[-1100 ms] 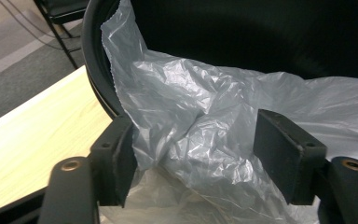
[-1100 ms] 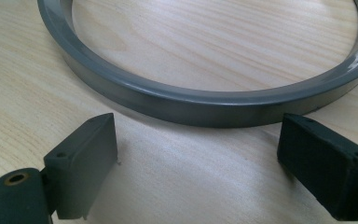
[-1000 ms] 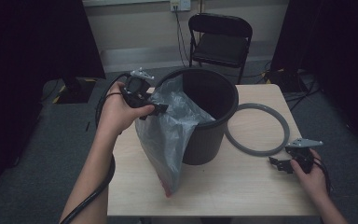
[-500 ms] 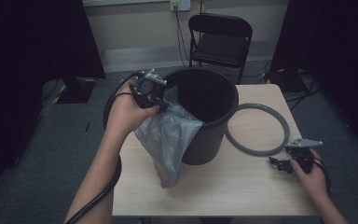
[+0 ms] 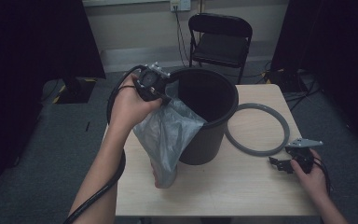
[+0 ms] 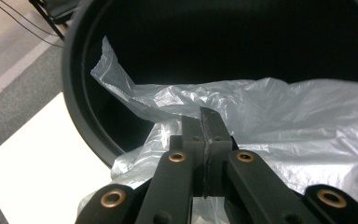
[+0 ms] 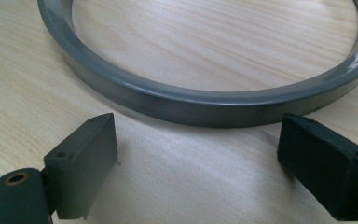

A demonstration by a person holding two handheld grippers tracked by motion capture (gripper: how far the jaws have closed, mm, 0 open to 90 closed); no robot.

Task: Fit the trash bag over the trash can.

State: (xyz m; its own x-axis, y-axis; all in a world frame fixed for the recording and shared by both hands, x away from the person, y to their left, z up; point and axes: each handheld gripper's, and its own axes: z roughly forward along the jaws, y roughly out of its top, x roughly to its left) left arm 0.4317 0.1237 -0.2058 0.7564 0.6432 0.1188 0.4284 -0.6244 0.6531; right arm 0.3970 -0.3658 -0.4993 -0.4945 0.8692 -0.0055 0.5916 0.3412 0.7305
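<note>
The left gripper jaws are clenched on the plastic bag edge at the bin rim, evidently for lining; the right gripper jaws stand released beside the grey ring.

The bin is black inside and out. The bag over its left rim is translucent pale grey, crinkled, with white glints. The ring on the right is plain glossy grey. The bench is light wood with fine grain streaks. The far chair is black. The fingers are matt black with brass-coloured rivets.
</note>
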